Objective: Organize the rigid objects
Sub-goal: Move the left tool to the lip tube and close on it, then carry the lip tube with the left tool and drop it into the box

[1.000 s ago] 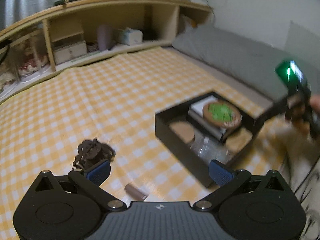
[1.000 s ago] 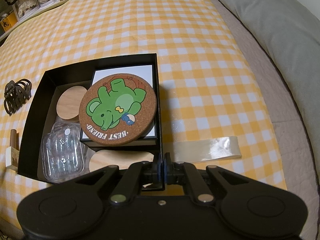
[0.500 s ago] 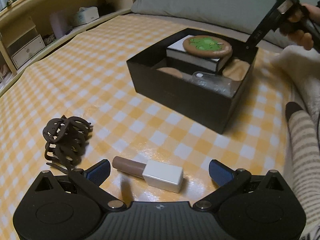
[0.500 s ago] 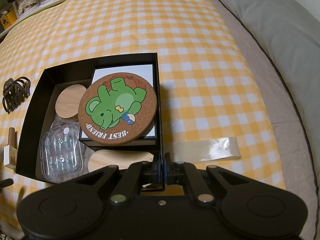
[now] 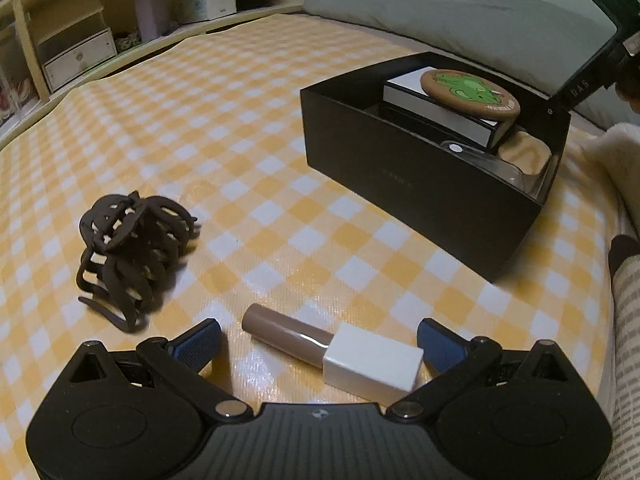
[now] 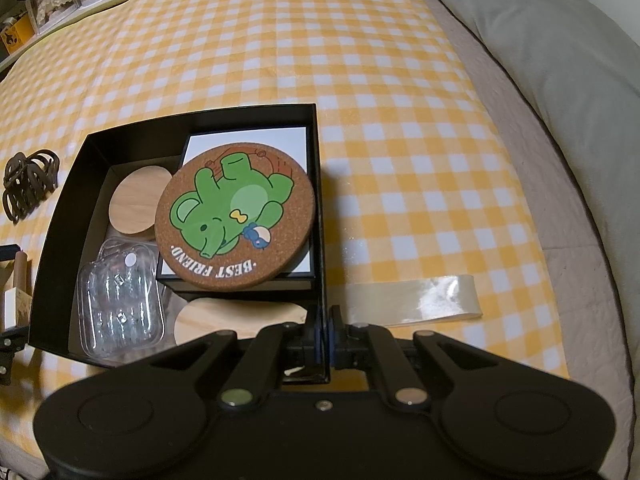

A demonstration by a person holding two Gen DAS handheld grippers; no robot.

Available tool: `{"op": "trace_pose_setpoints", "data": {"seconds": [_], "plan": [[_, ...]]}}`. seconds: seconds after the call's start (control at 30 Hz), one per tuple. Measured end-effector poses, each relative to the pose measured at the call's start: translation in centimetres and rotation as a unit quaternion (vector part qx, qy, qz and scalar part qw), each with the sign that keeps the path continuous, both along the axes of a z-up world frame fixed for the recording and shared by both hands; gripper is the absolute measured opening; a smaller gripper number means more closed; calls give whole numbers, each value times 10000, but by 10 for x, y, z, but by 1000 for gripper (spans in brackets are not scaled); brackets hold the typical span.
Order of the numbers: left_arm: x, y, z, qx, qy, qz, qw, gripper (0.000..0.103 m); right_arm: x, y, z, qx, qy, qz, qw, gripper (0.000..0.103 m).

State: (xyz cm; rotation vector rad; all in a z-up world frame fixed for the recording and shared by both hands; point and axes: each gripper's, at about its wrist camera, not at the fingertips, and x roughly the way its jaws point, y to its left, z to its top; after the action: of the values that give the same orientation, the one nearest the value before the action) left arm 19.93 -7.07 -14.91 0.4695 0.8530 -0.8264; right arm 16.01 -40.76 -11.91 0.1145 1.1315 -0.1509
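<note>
The left hand-held gripper (image 5: 318, 342) sits low over the yellow-checked cloth (image 5: 248, 120) on the bed, its blue pads spread wide on either side of a small cosmetic tube (image 5: 332, 350). The jaws have just been closing in, yet the left pad stands clear of the tube; whether the right one touches the cap I cannot tell, so it is released, not yet gripping. The tube lies flat near the bed's near edge, its long axis running across the gripper's opening: the brown barrel points left and slightly away, the white square cap points right and nearer the camera. A dark brown hair claw (image 5: 128, 256) rests on its teeth just to the left, apart from the tube.

Further along the near edge stands the open black box (image 6: 60, 216). The right hand-held gripper (image 6: 322, 336) is clenched on the box's right-hand wall at its near corner, the pads pressed together over the thin card. Inside, a round cork coaster (image 6: 236, 216) with a green cartoon animal lies on a white-topped flat case (image 6: 248, 136); two plain wooden discs (image 6: 136, 200) and a clear plastic tray (image 6: 120, 304) fill the rest. A strip of clear tape (image 6: 412, 300) lies on the cloth to the box's right.
</note>
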Motion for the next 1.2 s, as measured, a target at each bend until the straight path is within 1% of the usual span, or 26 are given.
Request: {"op": "trace_pose_setpoints", "data": {"seconds": [0.07,0.13,0.37,0.43,0.47,0.53,0.67,0.77,0.9,1.0,1.07,1.2], "plan": [[2,-1,4,-54,13,27,10000,84,0,0,0,10,-3,-4,10000,5],[4,-3,6,52,23,132,9999,84,0,0,0,10,-2,-1,10000,5],[1,-5,10,256,5,283,9993,84,0,-1,0,11,0,1,10000,5],[1,-5,17,199,-24,445,9988,83,0,-1,0,7,-1,2,10000,5],[2,-5,21,124,-23,551,9984,83,0,-1,0,7,1,2,10000,5],[1,-5,35,-195,-67,689,9974,83,0,-1,0,8,-1,4,10000,5],[-5,-11,66,-897,-206,767,9928,83,0,-1,0,7,1,2,10000,5],[-11,-21,84,-1297,-358,608,9890,83,0,0,0,4,2,2,10000,5],[-21,-44,102,-1484,-843,121,9852,83,0,-1,0,8,1,4,10000,5],[-22,-65,102,-1447,-1002,-200,9842,83,-1,0,-1,13,-2,0,10000,5],[-19,-82,96,-1319,-1106,-399,9843,83,0,0,0,7,-3,3,10000,5],[-10,-108,83,-1023,-1139,-746,9854,84,0,-2,-1,43,-20,18,10000,5]]}}
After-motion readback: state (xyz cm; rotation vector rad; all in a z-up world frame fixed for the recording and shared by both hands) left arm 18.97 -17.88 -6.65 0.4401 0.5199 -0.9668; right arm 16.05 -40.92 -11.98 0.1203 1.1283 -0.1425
